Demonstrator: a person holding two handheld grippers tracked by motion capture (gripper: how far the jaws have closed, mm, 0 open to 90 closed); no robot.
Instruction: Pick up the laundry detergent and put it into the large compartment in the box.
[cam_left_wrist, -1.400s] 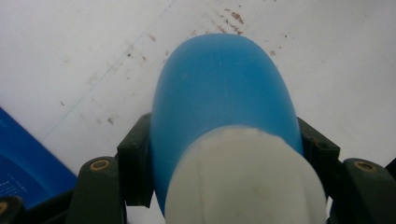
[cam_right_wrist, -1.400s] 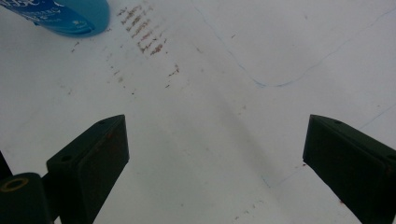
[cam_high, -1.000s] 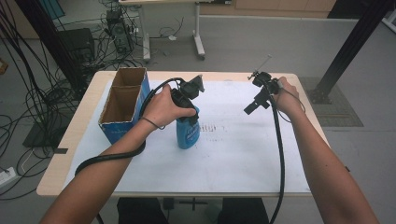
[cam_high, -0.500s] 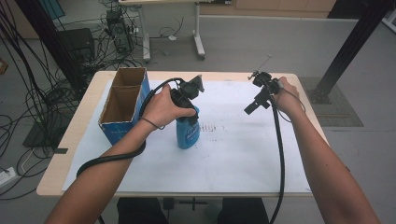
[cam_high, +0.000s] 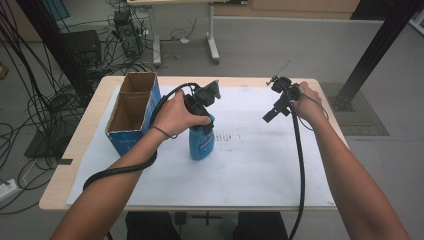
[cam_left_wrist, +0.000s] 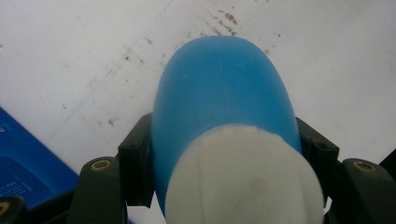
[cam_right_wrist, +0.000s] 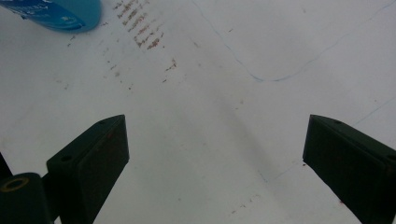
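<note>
Overall, table (cam_high: 75, 150) carried white sheet (cam_high: 260, 165). Blue cardboard box (cam_high: 131, 116) stood at sheet's left edge. Blue bottle (cam_high: 201, 142) stood upright on sheet, just right of box. Left gripper (cam_left_wrist: 224, 154) clamped bottle below white cap (cam_left_wrist: 245, 179). Right gripper (cam_right_wrist: 215, 163) hovered over bare sheet, jaws wide apart, holding nothing.

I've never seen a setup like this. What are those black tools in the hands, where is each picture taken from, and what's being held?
A person holds a hand-held two-jaw tool in each hand. The high view looks down on the table; the other two pictures come from cameras riding on each tool. The left gripper has its jaws clamped on the neck of a blue bottle with a white cap, standing on white paper. The right gripper hangs open over the paper, with nothing between its jaws. An open cardboard box stands at the left.
</note>
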